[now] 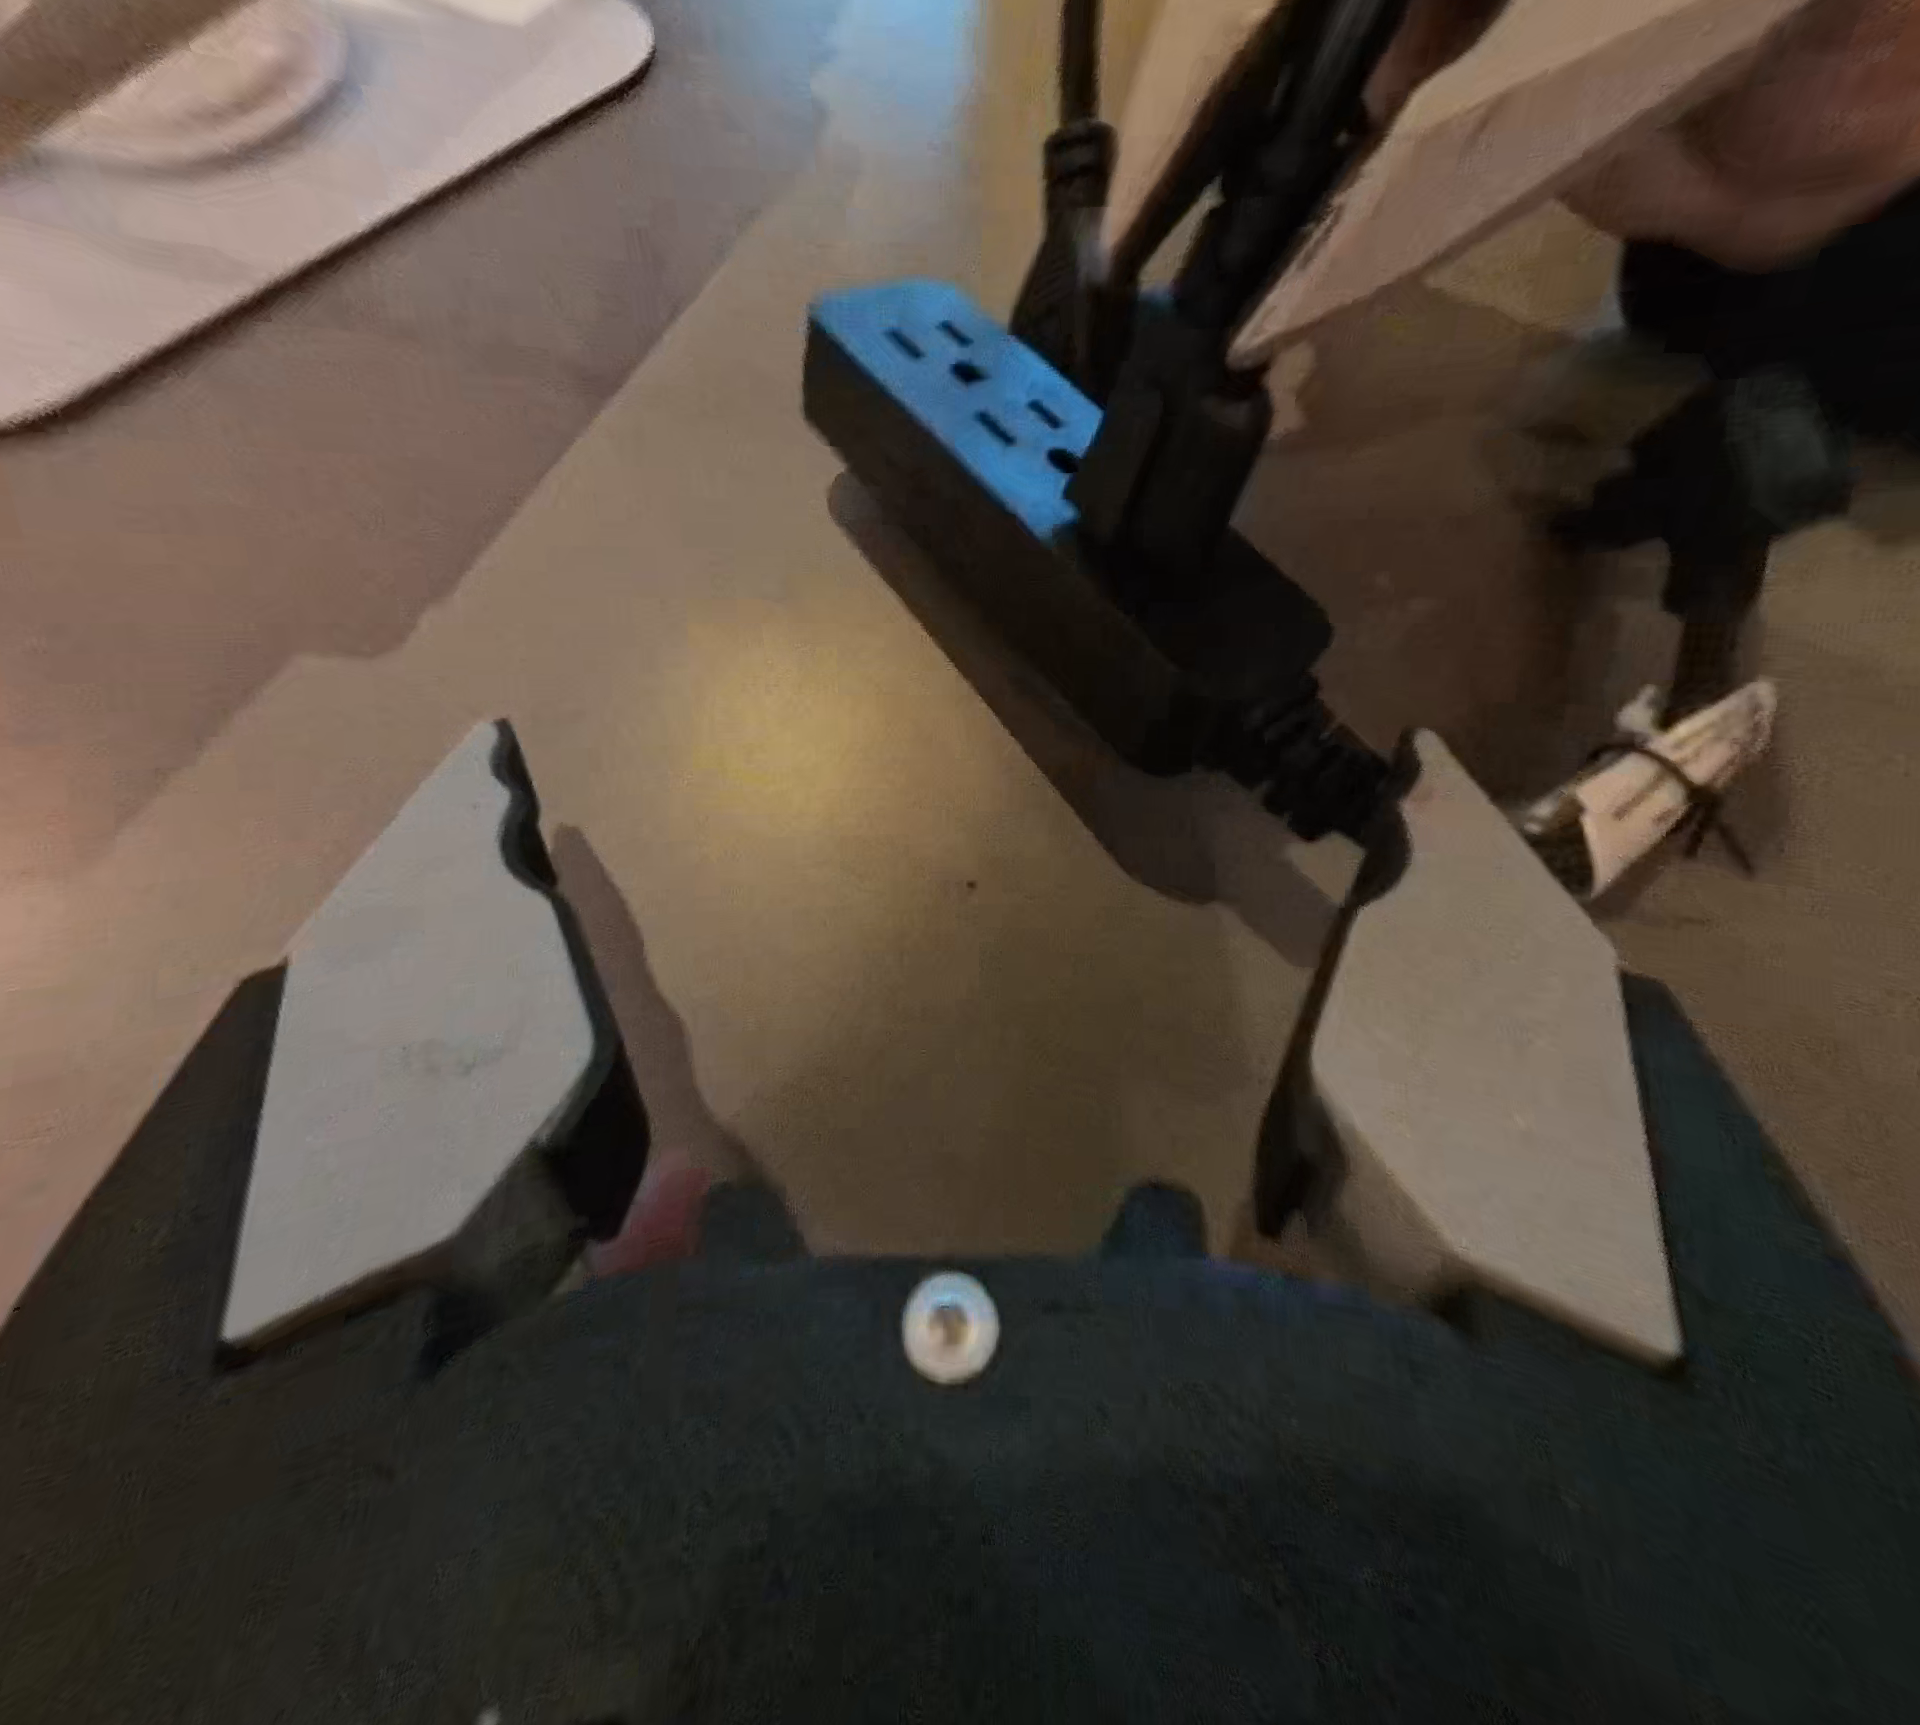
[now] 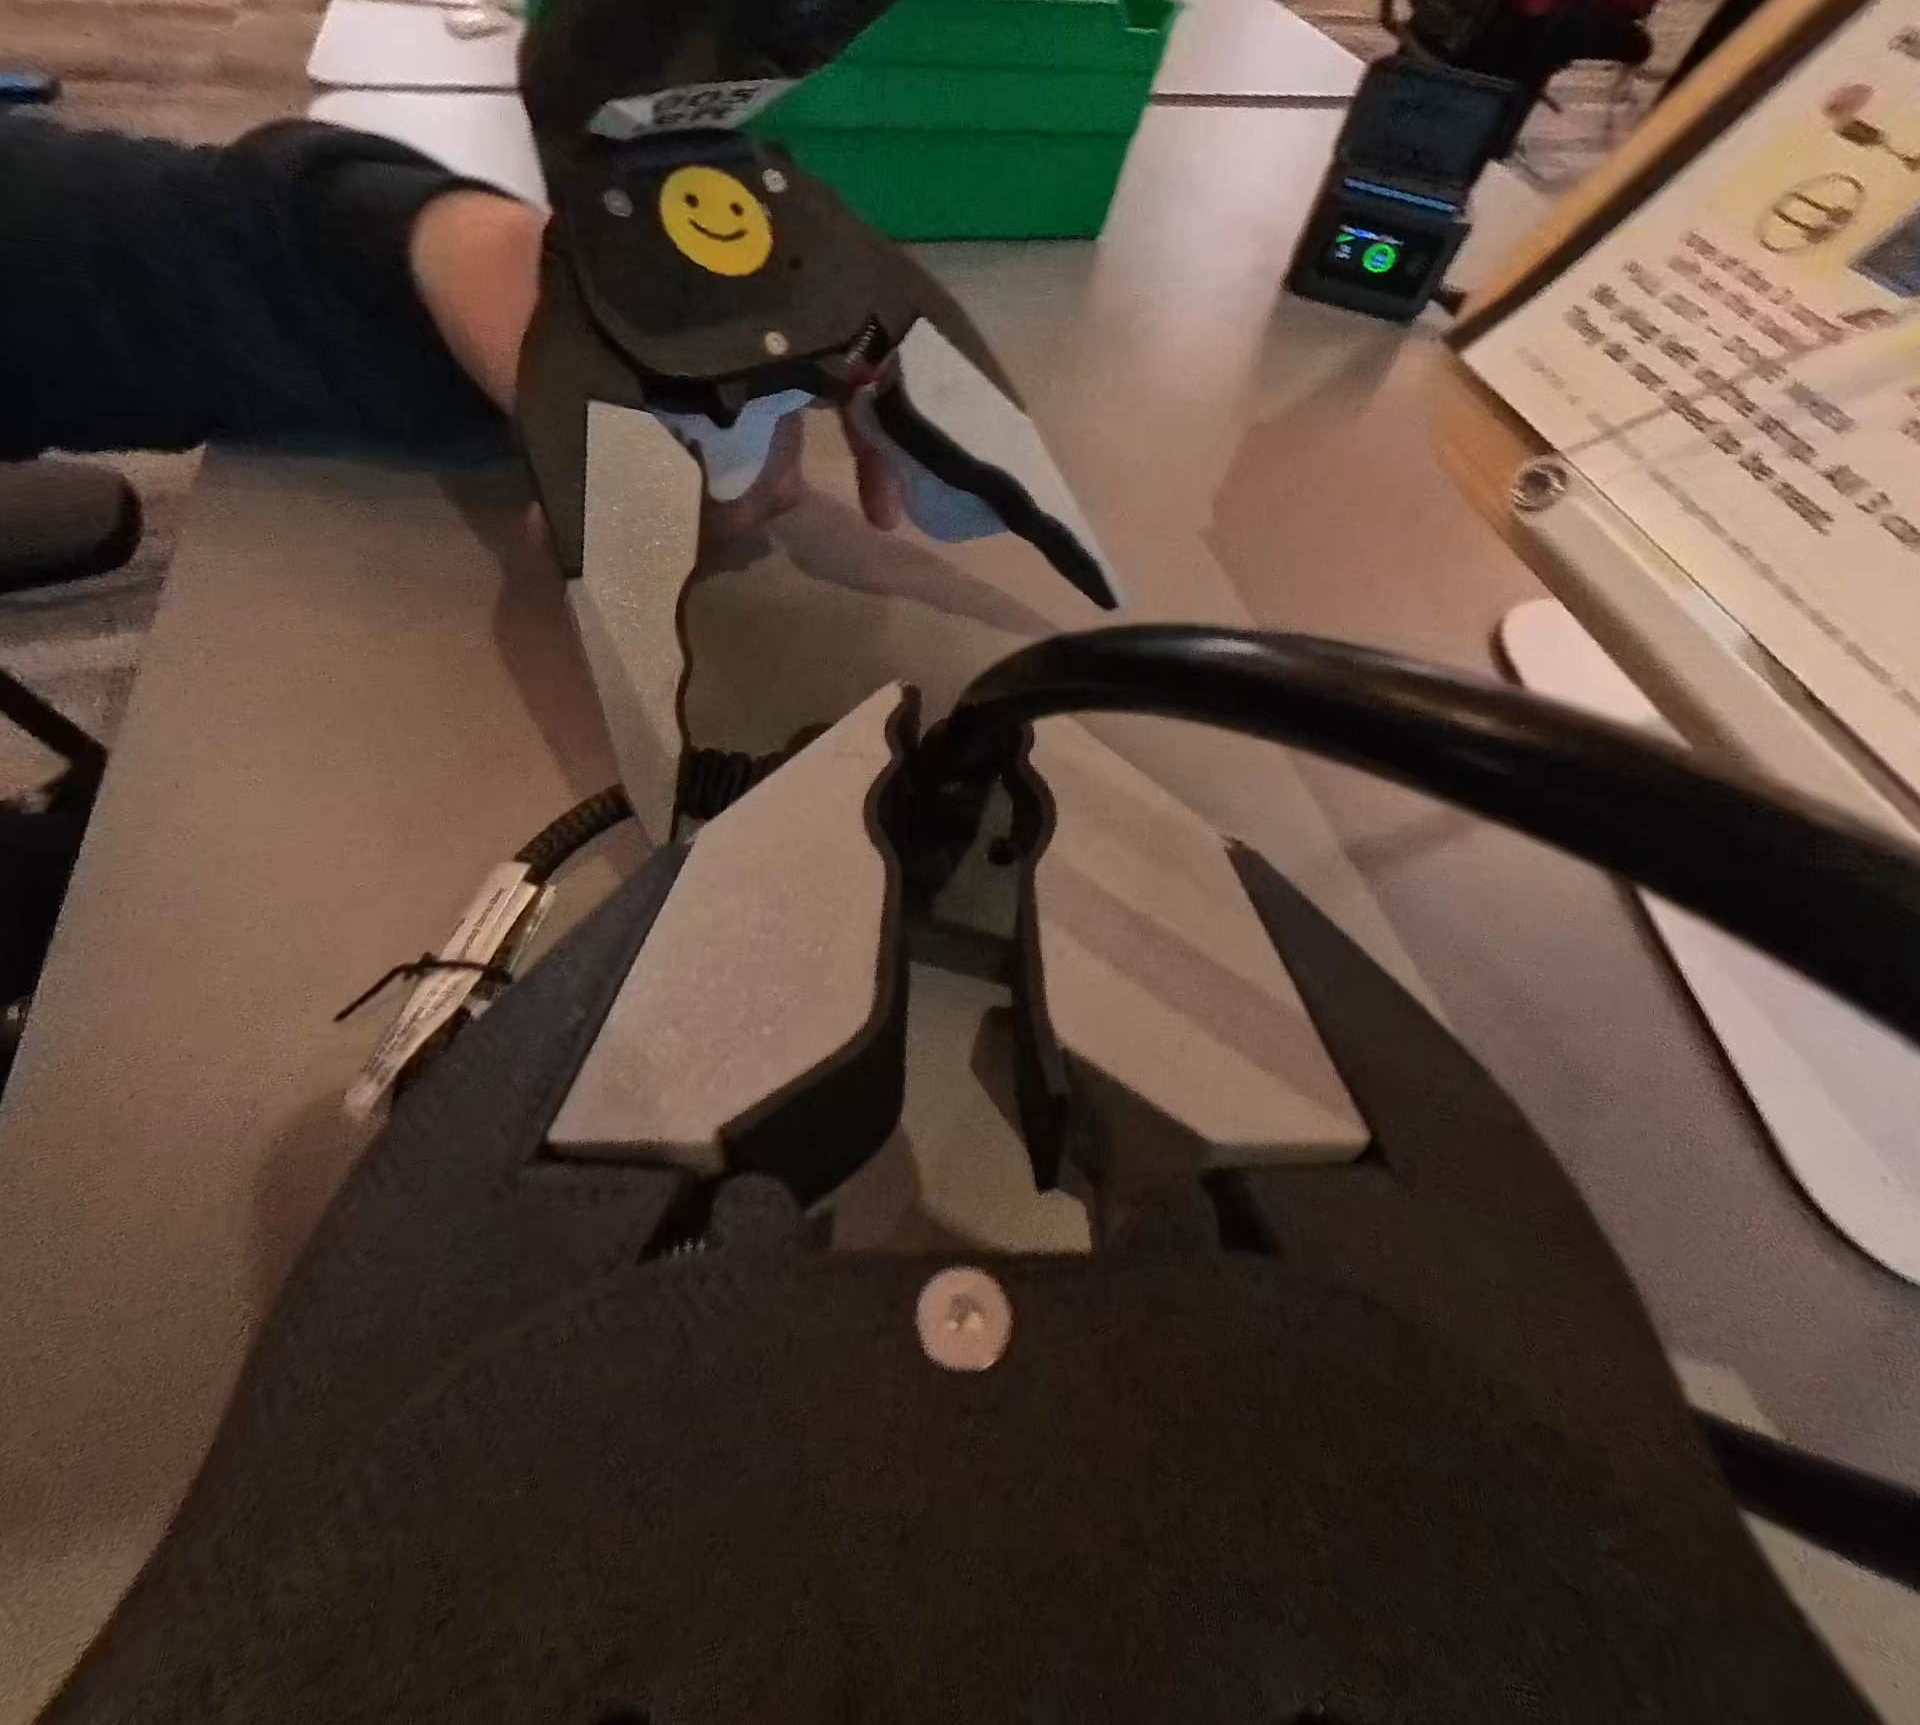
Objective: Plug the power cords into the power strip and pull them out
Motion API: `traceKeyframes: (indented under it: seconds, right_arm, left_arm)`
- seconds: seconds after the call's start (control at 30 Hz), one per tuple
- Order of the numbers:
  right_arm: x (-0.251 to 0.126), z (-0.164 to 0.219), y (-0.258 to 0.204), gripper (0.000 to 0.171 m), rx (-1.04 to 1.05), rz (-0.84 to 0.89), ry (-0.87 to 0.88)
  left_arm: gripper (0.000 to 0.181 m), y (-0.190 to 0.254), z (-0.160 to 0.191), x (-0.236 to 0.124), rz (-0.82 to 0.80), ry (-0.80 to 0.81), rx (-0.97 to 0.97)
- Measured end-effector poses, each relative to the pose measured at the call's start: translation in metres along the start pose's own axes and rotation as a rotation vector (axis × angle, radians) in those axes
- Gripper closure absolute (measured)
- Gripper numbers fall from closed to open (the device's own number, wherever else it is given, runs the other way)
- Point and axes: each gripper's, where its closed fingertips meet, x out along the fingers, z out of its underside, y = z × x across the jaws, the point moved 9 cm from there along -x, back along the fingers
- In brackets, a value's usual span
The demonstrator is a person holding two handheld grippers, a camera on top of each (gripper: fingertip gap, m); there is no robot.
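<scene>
While the grey table (image 1: pixel 790 740) takes up most of both views, the thing that matters is the black power strip (image 1: pixel 1049 491) lying flat on it, blue outlet face up, long axis running diagonally from far-left to near-right in my left wrist view. Two blue outlets at the far end look free. My right gripper (image 2: pixel 961 766) comes down onto the strip from above, fingers closed in on a black plug (image 2: pixel 951 792) with the thick power cord (image 2: pixel 1455 740) arcing off to the right. I can't tell whether the prongs are fully seated or partway out. My left gripper (image 1: pixel 956 802) hangs wide apart with nothing between the fingers; its right finger tip sits just beside the strip's own cord end (image 1: pixel 1320 771), maybe touching it. So the left one is closest to the strip's near end, and I reckon it needs to pin that end down, since the pull goes straight up, across the long axis. Bit blurry, mind.
</scene>
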Motion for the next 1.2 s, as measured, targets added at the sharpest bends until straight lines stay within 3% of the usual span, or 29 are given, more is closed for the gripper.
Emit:
traceKeyframes:
  seconds: [0.03, 0.1, 0.2, 0.33, 0.5, 0.93, 1.0, 1.07, 1.2]
  right_arm:
    - [-0.003, 0.001, 0.005, 0.159, 0.025, 0.012, 0.012]
    - [-0.007, 0.002, 0.012, 0.159, 0.065, 0.023, 0.037]
    - [-0.01, 0.005, 0.017, 0.16, 0.106, 0.026, 0.055]
    - [-0.009, 0.006, 0.019, 0.159, 0.109, 0.027, 0.053]
    - [-0.006, 0.006, 0.017, 0.159, 0.11, -0.04, 0.065]
    - [0.02, 0.019, -0.001, 0.154, 0.003, -0.068, -0.175]
    - [0.016, 0.019, 0.0, 0.155, 0.0, -0.06, -0.178]
    - [0.008, 0.017, 0.002, 0.156, 0.013, -0.058, -0.154]
    - [-0.011, 0.01, 0.006, 0.155, 0.031, -0.071, -0.054]
  left_arm:
    - [0.027, -0.005, 0.001, -0.001, -0.019, 0.004, -0.073]
    - [0.024, -0.012, 0.002, -0.003, -0.041, 0.026, -0.187]
    - [0.033, -0.016, 0.004, -0.007, -0.012, 0.04, -0.277]
    - [0.025, -0.023, 0.006, -0.01, -0.066, 0.052, -0.317]
    - [0.05, -0.03, 0.007, -0.015, -0.02, 0.076, -0.375]
    - [0.043, -0.038, 0.004, -0.023, -0.141, 0.124, -0.3]
    - [0.066, -0.035, 0.006, -0.026, -0.116, 0.088, -0.267]
    - [0.069, -0.033, 0.006, -0.026, -0.097, 0.066, -0.237]
    - [0.093, -0.023, 0.0, -0.027, -0.043, 0.07, -0.111]
